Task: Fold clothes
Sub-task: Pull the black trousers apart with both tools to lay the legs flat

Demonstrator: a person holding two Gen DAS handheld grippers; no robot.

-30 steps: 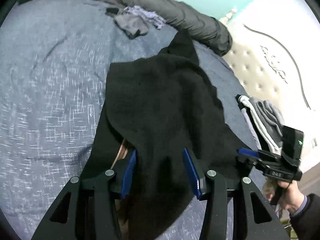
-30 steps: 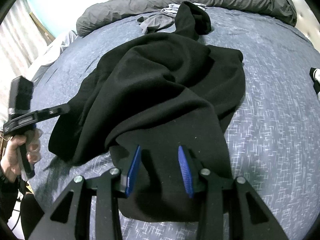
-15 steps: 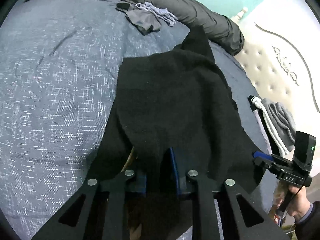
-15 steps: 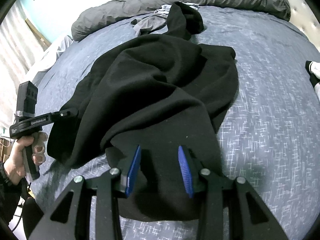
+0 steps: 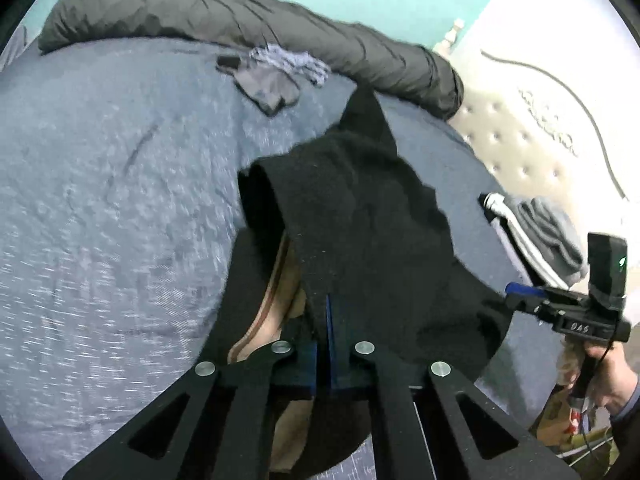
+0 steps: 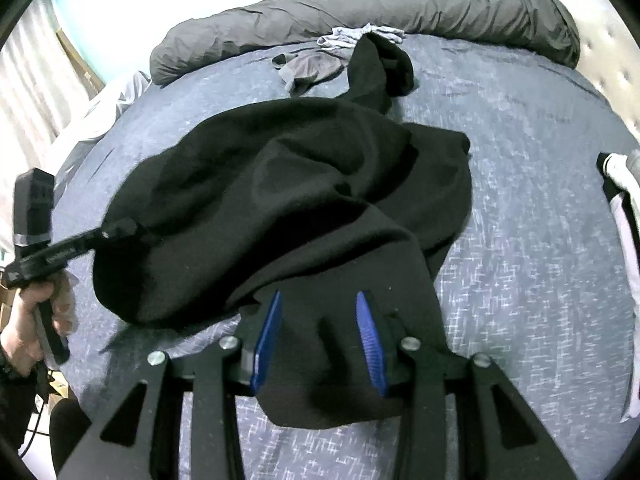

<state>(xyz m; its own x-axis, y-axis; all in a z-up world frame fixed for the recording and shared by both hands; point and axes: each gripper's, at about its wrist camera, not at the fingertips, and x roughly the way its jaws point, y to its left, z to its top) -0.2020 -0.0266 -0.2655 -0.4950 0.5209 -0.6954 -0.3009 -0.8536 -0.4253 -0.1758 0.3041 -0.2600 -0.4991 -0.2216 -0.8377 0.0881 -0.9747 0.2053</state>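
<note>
Left hand-held gripper (image 5: 324,312) pinches black garment (image 5: 360,208) edge; blue bedspread (image 5: 100,200) left lies bare.

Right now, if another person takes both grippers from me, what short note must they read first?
Left gripper: shut on an edge of the black garment, lifting it.
Right gripper: jaws apart around a fold of the garment; grip unclear.
Garment: rumpled on the blue bed, one end toward the grey bolster.
Done: edge picked up, no fold yet.
Left: spread it, fold it; small grey clothes wait untouched.
</note>
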